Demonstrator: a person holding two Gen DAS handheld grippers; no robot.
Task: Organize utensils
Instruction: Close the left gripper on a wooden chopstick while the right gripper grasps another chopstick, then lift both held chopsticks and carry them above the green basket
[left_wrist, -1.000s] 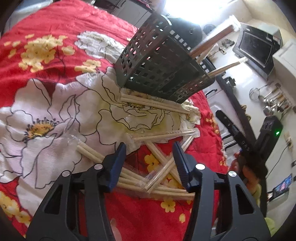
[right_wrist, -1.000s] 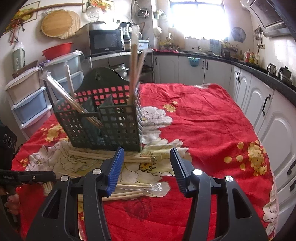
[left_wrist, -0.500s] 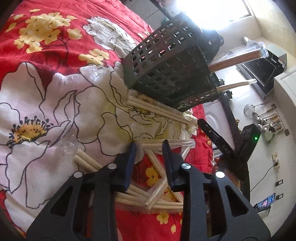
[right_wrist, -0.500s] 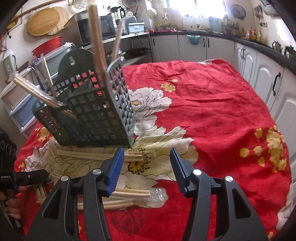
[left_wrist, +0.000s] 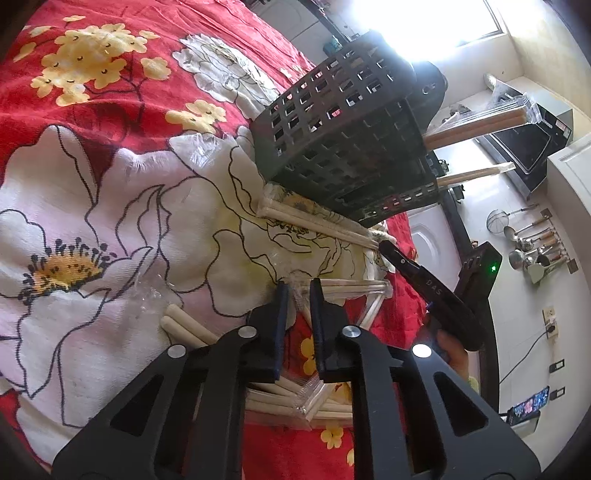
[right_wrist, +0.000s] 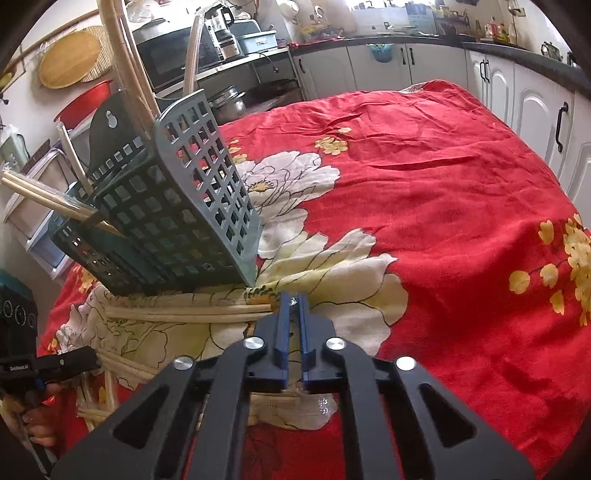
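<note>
Pickup step: left gripper (left_wrist: 297, 291) fingers closing on a wrapped chopstick pair (left_wrist: 351, 286) at lower centre; right gripper (right_wrist: 293, 301) clenched on another pair's (right_wrist: 184, 314) wrapper end; next, lift both into the basket (right_wrist: 177, 221).

From the left wrist we look steeply down, close over the red floral cloth (left_wrist: 110, 122), the basket (left_wrist: 351, 147) upper right. From the right wrist we face the kitchen cabinets (right_wrist: 406, 70), the same basket (right_wrist: 177, 221) left; we share it.
</note>
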